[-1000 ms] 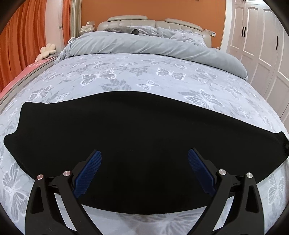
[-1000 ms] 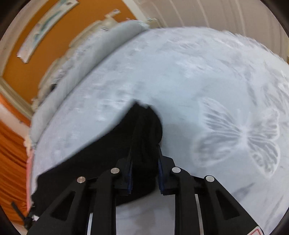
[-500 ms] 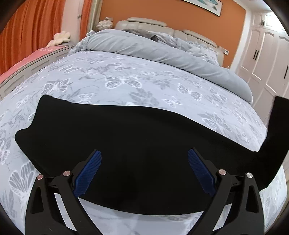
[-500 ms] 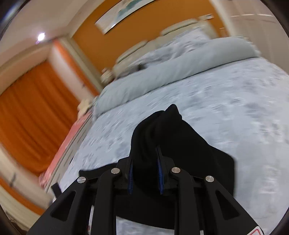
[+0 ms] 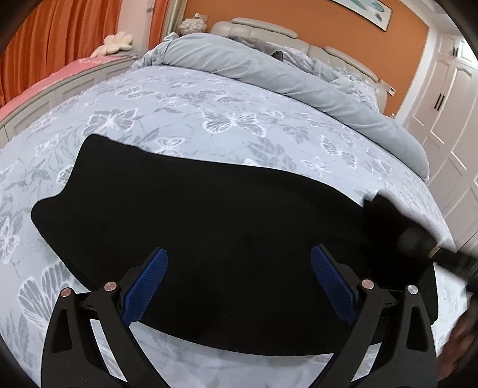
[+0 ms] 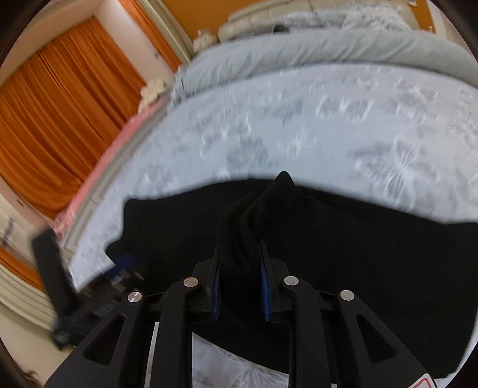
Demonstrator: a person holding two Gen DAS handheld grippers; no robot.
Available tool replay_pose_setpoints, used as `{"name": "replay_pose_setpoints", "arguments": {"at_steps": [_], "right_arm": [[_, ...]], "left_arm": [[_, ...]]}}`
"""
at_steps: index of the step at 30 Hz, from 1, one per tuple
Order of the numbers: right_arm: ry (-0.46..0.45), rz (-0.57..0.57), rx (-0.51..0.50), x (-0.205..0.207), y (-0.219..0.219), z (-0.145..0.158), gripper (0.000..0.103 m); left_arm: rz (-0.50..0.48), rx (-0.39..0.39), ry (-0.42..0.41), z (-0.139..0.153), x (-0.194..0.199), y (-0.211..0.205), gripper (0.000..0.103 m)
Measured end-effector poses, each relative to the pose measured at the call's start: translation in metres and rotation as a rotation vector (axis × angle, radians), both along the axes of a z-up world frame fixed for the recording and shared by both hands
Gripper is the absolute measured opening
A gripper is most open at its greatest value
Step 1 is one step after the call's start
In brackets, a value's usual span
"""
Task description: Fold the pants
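Observation:
The black pants (image 5: 209, 221) lie flat across the butterfly-print bed sheet (image 5: 227, 119). My left gripper (image 5: 239, 268) is open and empty, hovering over the near edge of the pants. My right gripper (image 6: 240, 286) is shut on one end of the pants (image 6: 263, 209) and holds it lifted above the rest of the cloth. In the left wrist view that lifted end (image 5: 385, 215) and the blurred right gripper (image 5: 442, 253) show at the right. The left gripper shows blurred at the left of the right wrist view (image 6: 89, 292).
A rolled grey duvet (image 5: 269, 65) and the headboard (image 5: 263, 27) lie at the far end of the bed. Orange curtains (image 5: 53, 35) and a pink ledge (image 5: 35, 92) are on the left. White wardrobe doors (image 5: 448, 104) stand on the right.
My right gripper has carried the pant end up and leftward over the rest of the pants. The left wrist view has shifted right a little; its jaws stay open.

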State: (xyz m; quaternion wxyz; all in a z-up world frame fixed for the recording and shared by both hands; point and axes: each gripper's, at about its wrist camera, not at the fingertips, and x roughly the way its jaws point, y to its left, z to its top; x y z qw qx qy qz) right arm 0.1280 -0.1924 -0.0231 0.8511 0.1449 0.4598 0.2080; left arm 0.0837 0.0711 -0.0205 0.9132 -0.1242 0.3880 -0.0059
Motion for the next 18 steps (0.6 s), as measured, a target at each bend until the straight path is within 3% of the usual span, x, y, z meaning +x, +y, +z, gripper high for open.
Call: {"name": "replay_pose_setpoints", "arguments": {"at_steps": [3,4,6,9,12,13,16,18], "right_arm": [[0.089,0.063,-0.045,0.000,0.017,-0.044,0.029],[0.077,0.073,-0.056,-0.005,0.019,-0.050,0.030],[0.042,0.067,-0.043,-0.015,0.014,-0.039,0.037],[-0.068,0.023,0.070,-0.036,-0.009,-0.004,0.037],[-0.111,-0.029,0.027,-0.032,-0.024,0.004,0.027],[-0.098,-0.034,0.009,-0.026,-0.026,-0.003,0.017],[0.060,-0.035,-0.108,-0.001,-0.019,-0.062,0.012],[0.025,-0.057,-0.070,-0.006,-0.020,-0.058,0.012]], "left_arm": [[0.011,0.011,0.010,-0.005,0.003,0.005,0.095],[0.011,0.013,0.013,-0.006,0.004,0.006,0.095],[0.007,0.013,0.017,-0.008,0.006,0.007,0.095],[0.005,0.009,0.018,-0.009,0.008,0.007,0.095],[-0.003,0.014,0.008,-0.008,0.009,0.002,0.095],[-0.007,0.022,0.003,-0.007,0.008,-0.001,0.095],[-0.023,0.053,-0.004,-0.008,0.007,-0.010,0.095],[-0.033,0.076,0.004,-0.011,0.008,-0.014,0.095]]}}
